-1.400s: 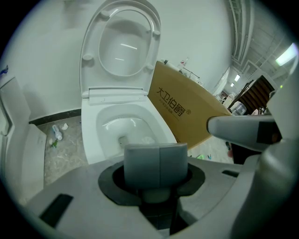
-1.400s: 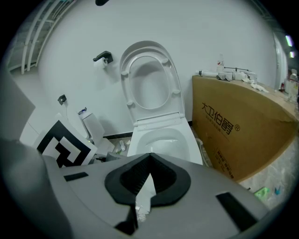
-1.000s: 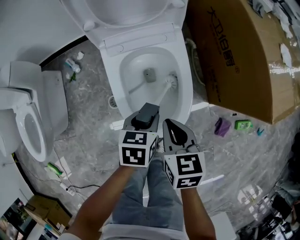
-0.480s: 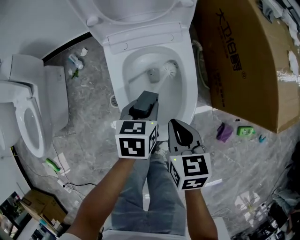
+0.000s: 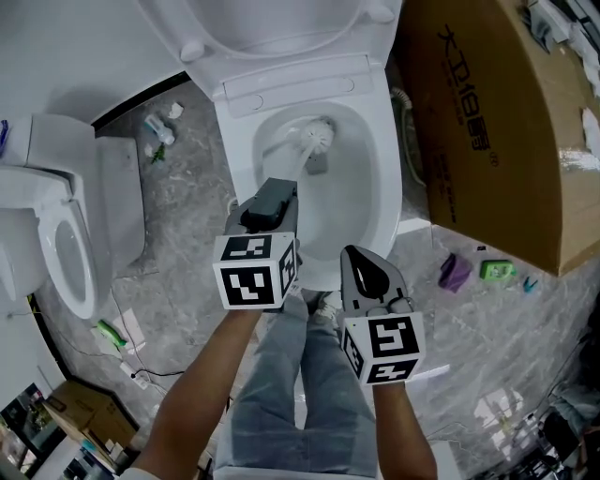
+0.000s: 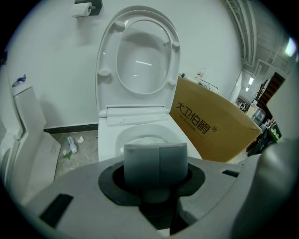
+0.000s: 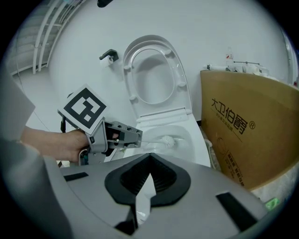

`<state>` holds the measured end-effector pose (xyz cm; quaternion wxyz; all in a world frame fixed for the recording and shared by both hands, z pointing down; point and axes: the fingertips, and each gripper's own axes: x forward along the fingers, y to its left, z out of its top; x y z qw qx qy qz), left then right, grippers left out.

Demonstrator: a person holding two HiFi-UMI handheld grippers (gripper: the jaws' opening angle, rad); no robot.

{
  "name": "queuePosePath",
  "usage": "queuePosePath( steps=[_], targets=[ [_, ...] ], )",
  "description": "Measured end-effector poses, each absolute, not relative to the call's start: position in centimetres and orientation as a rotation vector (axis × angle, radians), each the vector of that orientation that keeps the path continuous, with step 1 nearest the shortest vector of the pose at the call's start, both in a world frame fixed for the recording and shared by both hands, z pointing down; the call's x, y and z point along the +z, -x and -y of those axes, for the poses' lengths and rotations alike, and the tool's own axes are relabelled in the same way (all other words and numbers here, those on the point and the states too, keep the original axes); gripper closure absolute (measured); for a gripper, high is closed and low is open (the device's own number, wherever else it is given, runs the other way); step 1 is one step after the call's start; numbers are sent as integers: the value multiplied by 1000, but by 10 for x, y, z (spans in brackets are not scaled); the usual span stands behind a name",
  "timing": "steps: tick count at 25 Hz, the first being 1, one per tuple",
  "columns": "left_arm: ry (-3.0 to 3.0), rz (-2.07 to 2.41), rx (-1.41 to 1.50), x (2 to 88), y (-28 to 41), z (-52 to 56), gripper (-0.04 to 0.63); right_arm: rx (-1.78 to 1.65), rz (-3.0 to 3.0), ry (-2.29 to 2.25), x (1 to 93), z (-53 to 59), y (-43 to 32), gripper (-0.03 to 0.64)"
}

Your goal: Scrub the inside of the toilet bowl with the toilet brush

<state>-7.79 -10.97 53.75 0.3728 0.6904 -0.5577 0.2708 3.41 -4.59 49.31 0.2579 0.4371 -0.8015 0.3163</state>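
Observation:
The white toilet bowl [image 5: 375, 202] stands open under me, seat and lid [image 5: 272, 28] raised. My left gripper [image 5: 274, 192] hangs over the bowl's near rim, shut on the white handle of the toilet brush. The brush's bristle head [image 5: 314, 134] lies against the bowl's inner wall at the back, just left of the drain. In the right gripper view the left gripper [image 7: 117, 135] holds the brush [image 7: 167, 141] down into the bowl [image 7: 194, 140]. My right gripper [image 5: 361, 258] is shut on nothing, to the right, outside the bowl's front edge. The left gripper view hides the handle behind the jaws.
A big cardboard box [image 5: 497, 122] stands close on the toilet's right. A second toilet [image 5: 56, 244] sits at the left. Litter lies on the grey floor: a bottle [image 5: 155, 127], a purple item [image 5: 455, 272], a green one [image 5: 495, 270]. My legs are below the grippers.
The brush head has swept from the bowl's right side to its back left. My left gripper has shifted left with it. The right gripper has barely moved.

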Motion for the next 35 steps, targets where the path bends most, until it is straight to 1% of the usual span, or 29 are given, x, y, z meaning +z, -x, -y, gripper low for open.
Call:
queuePosePath(
  steps=[9, 15, 35],
  targets=[
    [-1724, 1486, 767, 526, 111, 97, 443, 845, 2198, -1175, 486, 45, -31, 617],
    [-1681, 1490, 873, 523, 125, 75, 443, 837, 2209, -1166, 484, 41, -28, 617],
    [-1624, 1216, 1062, 512, 117, 7, 443, 800, 2196, -1194, 472, 32, -38, 617]
  ],
)
